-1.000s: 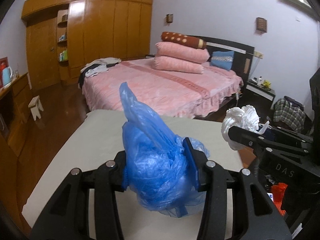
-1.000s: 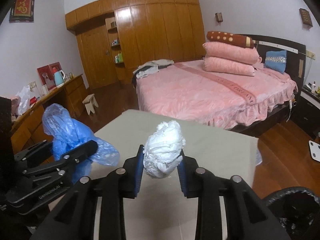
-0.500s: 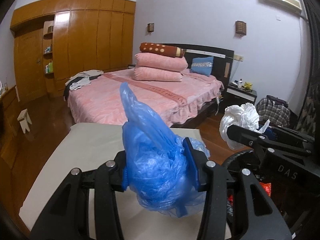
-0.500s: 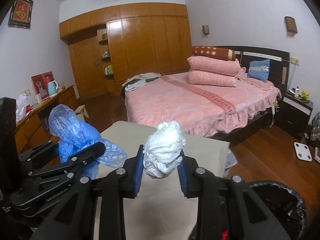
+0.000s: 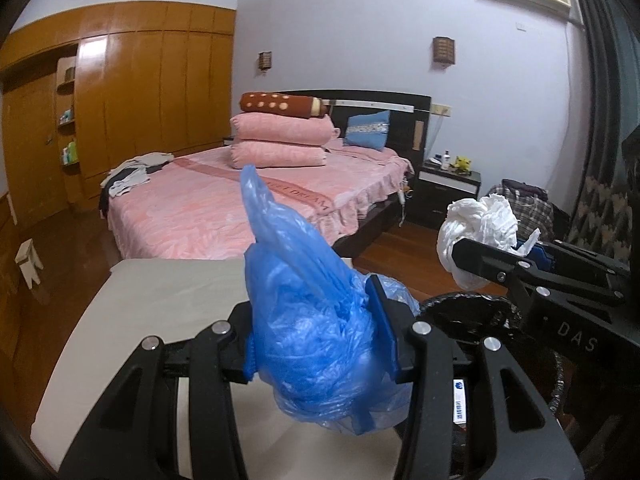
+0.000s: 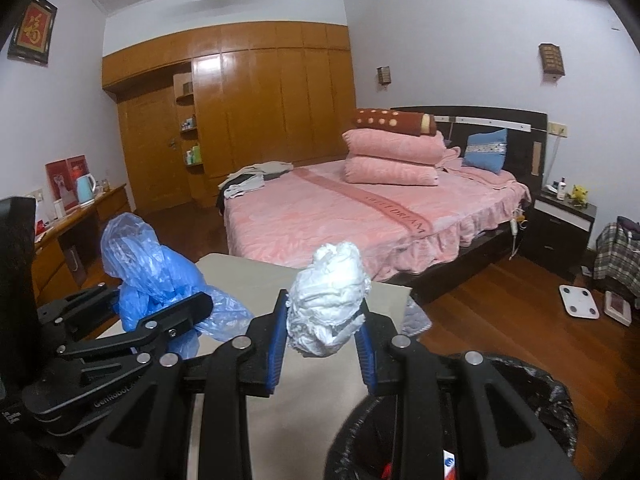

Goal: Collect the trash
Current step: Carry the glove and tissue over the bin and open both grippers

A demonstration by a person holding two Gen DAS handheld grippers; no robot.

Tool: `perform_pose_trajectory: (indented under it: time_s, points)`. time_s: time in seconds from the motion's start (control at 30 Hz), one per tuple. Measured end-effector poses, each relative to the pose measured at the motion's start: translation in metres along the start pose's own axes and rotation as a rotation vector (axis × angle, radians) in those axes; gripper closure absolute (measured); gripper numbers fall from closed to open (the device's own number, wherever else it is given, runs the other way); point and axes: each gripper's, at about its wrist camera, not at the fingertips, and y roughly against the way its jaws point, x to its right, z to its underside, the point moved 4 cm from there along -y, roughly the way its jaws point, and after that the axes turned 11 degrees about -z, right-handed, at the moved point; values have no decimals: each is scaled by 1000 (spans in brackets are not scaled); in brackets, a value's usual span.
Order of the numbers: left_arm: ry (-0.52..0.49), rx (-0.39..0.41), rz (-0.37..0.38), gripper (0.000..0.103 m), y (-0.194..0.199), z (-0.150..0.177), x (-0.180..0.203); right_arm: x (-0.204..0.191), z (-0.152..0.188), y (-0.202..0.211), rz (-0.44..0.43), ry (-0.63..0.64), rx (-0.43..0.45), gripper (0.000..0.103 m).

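We see a thin, crinkled, translucent blue plastic bag point(image 5: 316, 344) and a crumpled wad of white paper point(image 6: 328, 312), matt and creased. The tongs point(image 5: 316, 356) are matt black plastic with shiny metal rivets and blue ribbed pads point(image 6: 278, 344). The desk point(image 5: 160, 304) looks smooth, matt beige. The wardrobe point(image 6: 260, 100) and floor point(image 6: 500, 320) are glossy wood; the bedspread point(image 6: 340, 216) is plush pink cloth.

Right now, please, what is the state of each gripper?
Left gripper: closed on the blue bag.
Right gripper: closed on the white wad.
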Motion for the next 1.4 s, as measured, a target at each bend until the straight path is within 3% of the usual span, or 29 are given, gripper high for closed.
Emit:
perform_pose_trajectory:
  time_s: [0.73,1.4]
  points:
    - [-115,28,162,59,8,-1,92,73,21,60,136,-78,25,73]
    - [-203,-64,277,59,-46,37,158,148,63,70,266,-166,-50,73]
